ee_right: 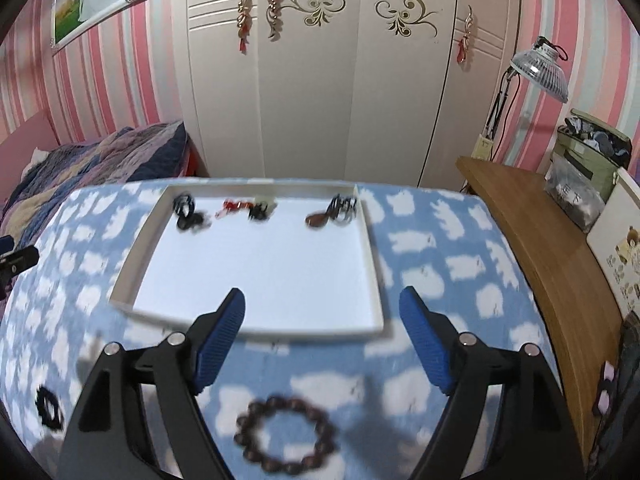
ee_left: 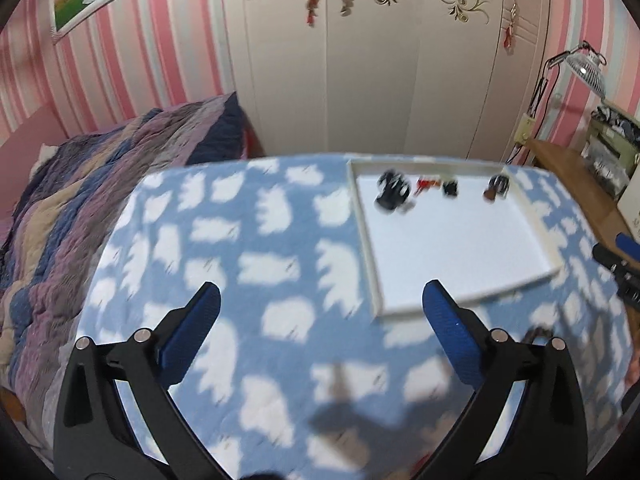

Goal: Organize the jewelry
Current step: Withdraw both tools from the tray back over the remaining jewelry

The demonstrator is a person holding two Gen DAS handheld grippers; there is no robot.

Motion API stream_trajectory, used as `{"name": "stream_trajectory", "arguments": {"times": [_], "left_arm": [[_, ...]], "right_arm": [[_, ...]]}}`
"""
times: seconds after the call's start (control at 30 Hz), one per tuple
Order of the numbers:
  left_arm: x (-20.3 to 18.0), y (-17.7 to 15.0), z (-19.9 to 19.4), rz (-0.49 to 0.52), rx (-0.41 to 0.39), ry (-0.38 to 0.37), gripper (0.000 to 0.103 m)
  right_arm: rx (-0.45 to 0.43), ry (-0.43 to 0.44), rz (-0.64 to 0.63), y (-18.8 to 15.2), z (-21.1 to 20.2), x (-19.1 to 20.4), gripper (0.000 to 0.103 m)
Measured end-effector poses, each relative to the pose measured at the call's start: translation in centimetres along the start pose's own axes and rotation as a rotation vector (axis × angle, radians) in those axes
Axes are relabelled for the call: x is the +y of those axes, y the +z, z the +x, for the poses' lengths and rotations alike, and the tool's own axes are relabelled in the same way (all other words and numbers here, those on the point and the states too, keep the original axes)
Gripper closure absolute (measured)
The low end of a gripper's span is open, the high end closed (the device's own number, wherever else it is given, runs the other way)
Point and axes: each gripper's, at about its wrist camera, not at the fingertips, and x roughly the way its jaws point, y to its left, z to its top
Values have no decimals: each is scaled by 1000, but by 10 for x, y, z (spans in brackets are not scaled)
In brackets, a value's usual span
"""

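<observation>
A white tray [ee_right: 374,280] lies on a blue cloud-patterned cloth [ee_right: 440,248]. Along its far side lie a black piece [ee_right: 186,212], a red piece [ee_right: 232,206], a small black piece [ee_right: 258,212] and a brown pendant with dark cord [ee_right: 332,210]. A brown bead bracelet [ee_right: 284,436] lies on the cloth below my right gripper [ee_right: 322,304], which is open and empty. A black ring-shaped piece [ee_right: 48,406] lies at the left. My left gripper [ee_left: 322,300] is open and empty, left of the tray [ee_left: 366,240].
A quilted bed [ee_left: 100,184] lies at the left. A wooden desk [ee_right: 552,248] with boxes and a lamp [ee_right: 540,68] stands at the right. A white wardrobe [ee_right: 320,80] stands behind. The other gripper shows at the right edge of the left wrist view [ee_left: 620,264].
</observation>
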Motion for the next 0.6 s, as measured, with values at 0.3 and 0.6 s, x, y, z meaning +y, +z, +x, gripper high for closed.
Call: {"name": "stream_trajectory", "arguments": {"times": [0.3,0.6], "left_arm": [[35,-67,-22,-49,16,30,3],[62,-111,-34,-103,38,58,3]], "right_arm": [[25,-8,75,-43,-18,-8,23],[55,-30,88,-74,-27,-3,23]]}}
